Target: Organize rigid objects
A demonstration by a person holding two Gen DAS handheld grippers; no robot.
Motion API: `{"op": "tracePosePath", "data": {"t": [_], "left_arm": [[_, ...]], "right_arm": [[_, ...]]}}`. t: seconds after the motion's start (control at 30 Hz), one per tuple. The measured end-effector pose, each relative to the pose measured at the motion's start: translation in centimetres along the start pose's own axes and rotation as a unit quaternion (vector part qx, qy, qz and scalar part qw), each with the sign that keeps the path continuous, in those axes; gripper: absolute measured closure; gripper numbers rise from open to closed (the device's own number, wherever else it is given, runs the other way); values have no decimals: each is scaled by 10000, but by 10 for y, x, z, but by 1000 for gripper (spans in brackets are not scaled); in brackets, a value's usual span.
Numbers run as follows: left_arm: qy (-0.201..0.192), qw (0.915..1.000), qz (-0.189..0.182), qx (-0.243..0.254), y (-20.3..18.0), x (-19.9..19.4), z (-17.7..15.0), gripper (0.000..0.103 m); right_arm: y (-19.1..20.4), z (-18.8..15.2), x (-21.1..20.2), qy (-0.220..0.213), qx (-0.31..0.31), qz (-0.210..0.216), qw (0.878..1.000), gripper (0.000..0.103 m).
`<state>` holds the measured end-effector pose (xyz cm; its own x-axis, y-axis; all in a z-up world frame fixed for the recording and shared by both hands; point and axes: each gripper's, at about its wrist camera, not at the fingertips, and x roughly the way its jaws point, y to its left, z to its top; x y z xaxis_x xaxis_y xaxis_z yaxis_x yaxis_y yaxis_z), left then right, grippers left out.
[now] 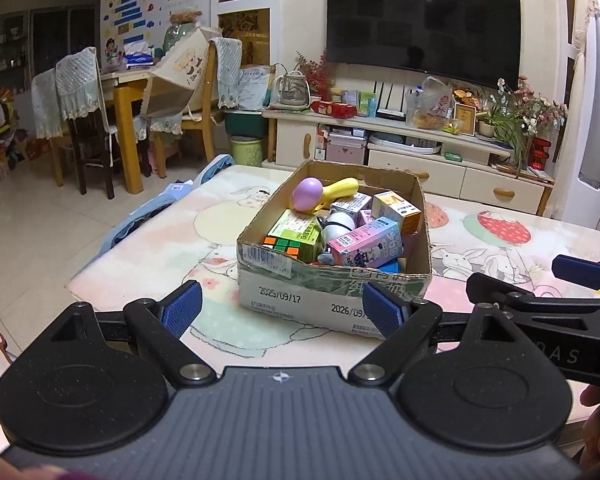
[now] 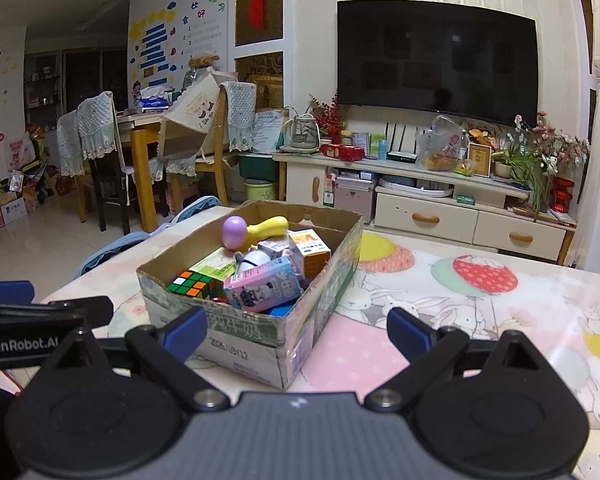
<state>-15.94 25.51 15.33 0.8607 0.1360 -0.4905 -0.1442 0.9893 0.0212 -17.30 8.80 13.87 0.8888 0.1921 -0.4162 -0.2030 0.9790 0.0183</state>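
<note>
Box [image 1: 300, 300]: "2025/09/17", "2026/09"; left gripper [image 2: 20, 345]: "GenRobot.AI".

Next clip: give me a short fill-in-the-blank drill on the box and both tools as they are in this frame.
1. The cardboard box sits on the ____.
2. Both the left tool and the right tool are ____, holding nothing.
3. The toy with the yellow handle has a ____ head.
4. The puzzle cube lies ____ the box.

Missing words: table; open; purple; inside
</note>
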Motion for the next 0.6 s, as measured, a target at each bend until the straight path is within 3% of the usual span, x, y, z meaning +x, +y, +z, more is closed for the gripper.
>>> {"op": "tracePosePath", "data": {"t": [0.6], "left_arm": [[-73, 9997, 48, 208, -15, 3, -4, 0]], "right_arm": [[-19, -10, 2, -32, 170, -58, 9998, 7]]}}
